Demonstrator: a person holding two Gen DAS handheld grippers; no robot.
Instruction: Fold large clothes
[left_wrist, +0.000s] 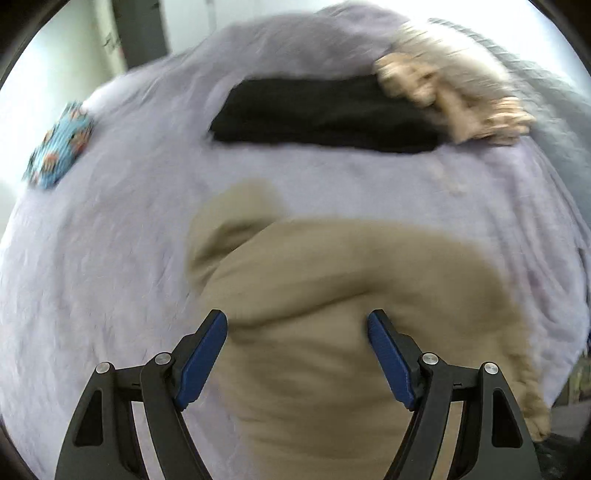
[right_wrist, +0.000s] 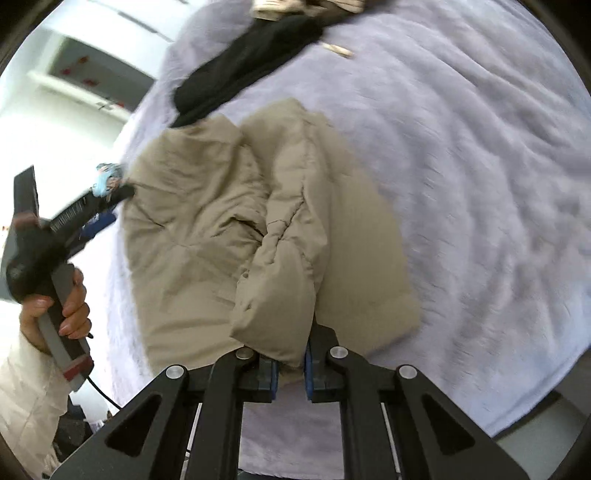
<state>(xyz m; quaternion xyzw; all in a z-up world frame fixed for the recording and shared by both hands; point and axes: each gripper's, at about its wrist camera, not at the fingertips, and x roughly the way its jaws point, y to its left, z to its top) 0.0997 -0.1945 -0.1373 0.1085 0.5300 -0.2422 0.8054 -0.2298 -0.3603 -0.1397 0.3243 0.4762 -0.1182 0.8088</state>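
A large tan padded jacket (right_wrist: 207, 229) lies on a lavender bed cover (right_wrist: 461, 184). My right gripper (right_wrist: 290, 363) is shut on a sleeve end of the tan jacket and holds it folded over the jacket's body. My left gripper (left_wrist: 297, 325) is open above the tan jacket (left_wrist: 332, 288), its blue pads either side of a fold, holding nothing. The left gripper also shows in the right wrist view (right_wrist: 110, 195), held by a hand at the jacket's left edge. The left wrist view is blurred.
A folded black garment (left_wrist: 325, 114) lies further back on the lavender bed cover (left_wrist: 110, 240), with a beige and grey pile (left_wrist: 454, 92) beside it. A blue patterned item (left_wrist: 59, 144) sits at the left edge. The bed edge runs close at the right.
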